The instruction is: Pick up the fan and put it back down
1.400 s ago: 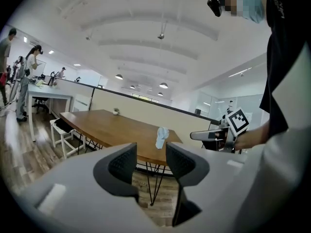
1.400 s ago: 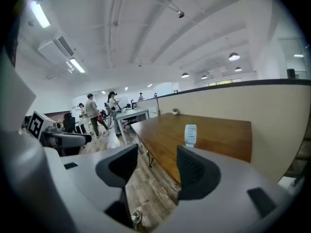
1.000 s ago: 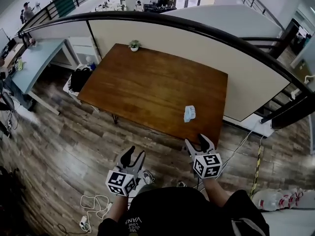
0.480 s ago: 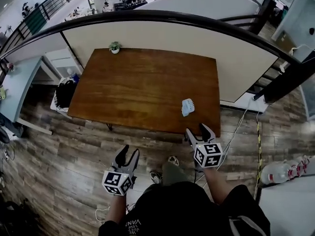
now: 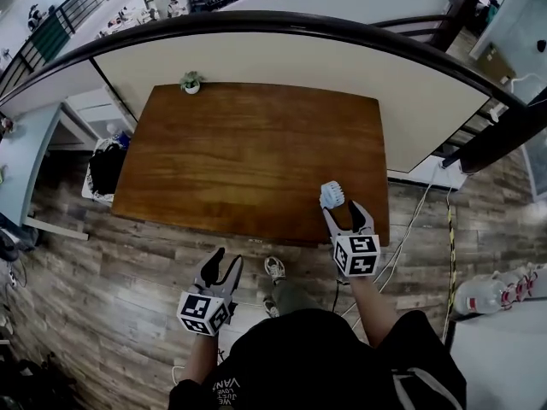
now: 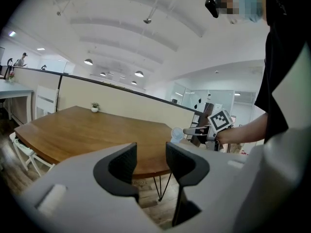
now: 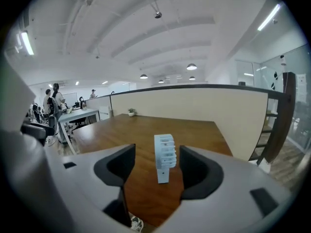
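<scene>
A small pale blue fan (image 5: pixel 332 196) stands upright near the front right edge of the brown wooden table (image 5: pixel 248 161). My right gripper (image 5: pixel 342 213) reaches over that edge just short of the fan, and its jaws are opening. In the right gripper view the fan (image 7: pixel 164 154) stands edge-on in line with the gap between the jaws, and the pads are clear of it. My left gripper (image 5: pixel 226 261) hangs over the floor in front of the table, open with nothing between its jaws. The left gripper view shows the fan (image 6: pixel 177 134) and the right gripper (image 6: pixel 195 130) beyond its own jaws.
A small potted plant (image 5: pixel 191 82) sits at the table's far left corner. A cream partition with a dark rail (image 5: pixel 342 32) runs behind the table. Cables (image 5: pixel 410 220) trail on the floor at right, near water bottles (image 5: pixel 491 295). A black bag (image 5: pixel 104 167) lies left of the table.
Both grippers have moved forward toward the table. The right one has crossed the front edge up to the fan, with its jaws a little wider. The left one stays over the floor.
</scene>
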Demonstrator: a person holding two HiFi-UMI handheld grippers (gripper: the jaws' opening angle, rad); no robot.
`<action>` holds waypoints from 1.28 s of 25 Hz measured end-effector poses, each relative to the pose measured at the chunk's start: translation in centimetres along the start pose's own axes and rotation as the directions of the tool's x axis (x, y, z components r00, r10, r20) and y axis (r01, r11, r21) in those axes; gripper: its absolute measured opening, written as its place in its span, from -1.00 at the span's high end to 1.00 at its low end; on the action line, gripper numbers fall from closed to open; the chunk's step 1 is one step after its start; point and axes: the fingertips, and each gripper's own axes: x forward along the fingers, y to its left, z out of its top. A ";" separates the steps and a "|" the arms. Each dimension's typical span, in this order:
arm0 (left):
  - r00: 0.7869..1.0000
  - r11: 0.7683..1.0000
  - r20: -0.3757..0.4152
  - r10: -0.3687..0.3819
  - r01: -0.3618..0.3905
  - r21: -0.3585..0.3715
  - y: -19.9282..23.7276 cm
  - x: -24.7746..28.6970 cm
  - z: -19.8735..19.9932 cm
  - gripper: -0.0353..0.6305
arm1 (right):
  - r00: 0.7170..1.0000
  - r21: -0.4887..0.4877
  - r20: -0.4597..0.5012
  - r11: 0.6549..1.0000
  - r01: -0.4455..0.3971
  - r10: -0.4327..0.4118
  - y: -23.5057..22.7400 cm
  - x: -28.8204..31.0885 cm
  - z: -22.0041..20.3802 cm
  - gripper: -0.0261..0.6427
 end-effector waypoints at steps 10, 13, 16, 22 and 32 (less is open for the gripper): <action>0.998 0.999 -0.043 -0.053 0.052 -0.006 3.3 5.6 1.9 0.38 | 0.997 -0.029 -0.071 1.000 0.010 -0.012 -1.1 4.1 -1.1 0.17; 0.996 0.998 -0.055 -0.069 0.068 -0.008 3.9 7.2 2.4 0.38 | 0.995 -0.039 -0.098 0.999 0.011 -0.014 -1.4 4.8 -1.4 0.17; 0.996 0.997 -0.056 -0.075 0.075 -0.010 4.4 8.3 3.0 0.38 | 0.994 -0.060 -0.105 0.998 0.013 -0.020 -1.6 5.2 -1.2 0.32; 0.998 0.999 -0.045 -0.047 0.046 -0.020 5.9 10.1 3.7 0.38 | 0.992 -0.109 -0.120 0.993 -0.046 0.033 -1.5 6.3 -0.1 0.37; 0.997 0.996 0.013 0.075 -0.074 -0.057 8.8 11.2 5.6 0.38 | 0.976 -0.164 -0.076 0.963 -0.216 0.206 1.5 12.4 5.4 0.37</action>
